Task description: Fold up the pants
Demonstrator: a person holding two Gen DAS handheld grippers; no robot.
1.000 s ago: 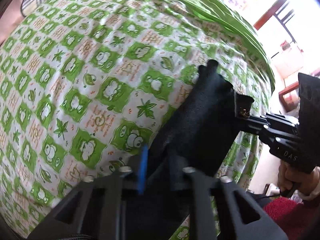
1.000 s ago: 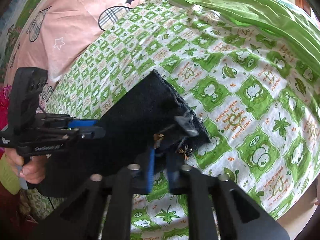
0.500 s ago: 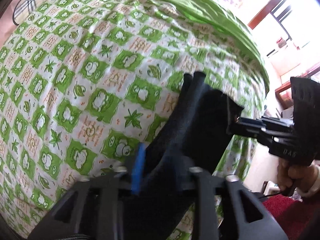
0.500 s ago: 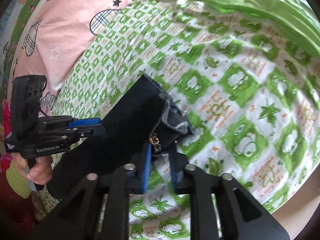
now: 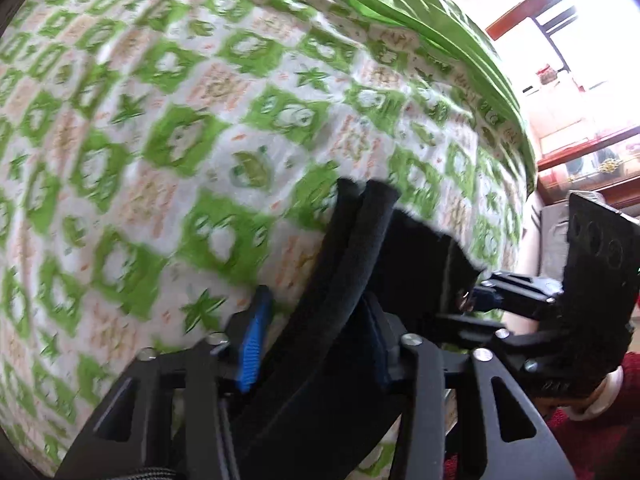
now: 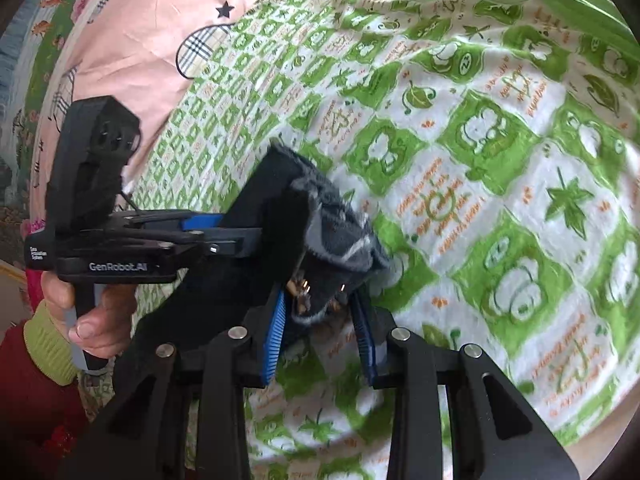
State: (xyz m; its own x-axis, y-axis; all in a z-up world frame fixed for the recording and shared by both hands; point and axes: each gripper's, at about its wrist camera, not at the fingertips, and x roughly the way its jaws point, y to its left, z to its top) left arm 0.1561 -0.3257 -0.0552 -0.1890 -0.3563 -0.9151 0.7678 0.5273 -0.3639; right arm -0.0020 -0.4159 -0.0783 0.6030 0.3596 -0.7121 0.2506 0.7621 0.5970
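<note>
Black fabric pants [image 5: 352, 264], bunched and doubled, held above the green-and-white checked cotton bedsheet [image 5: 160, 140].
Left gripper [image 5: 312, 340] and right gripper [image 6: 320, 332] each clamp an edge; long axis apparently runs away from the holder. Mid-fold: next, lay the garment flat, then release.

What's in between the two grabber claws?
The black pants stretch between them. In the right wrist view, the left gripper pinches one end and the right gripper the other, above the green checked bedsheet.
</note>
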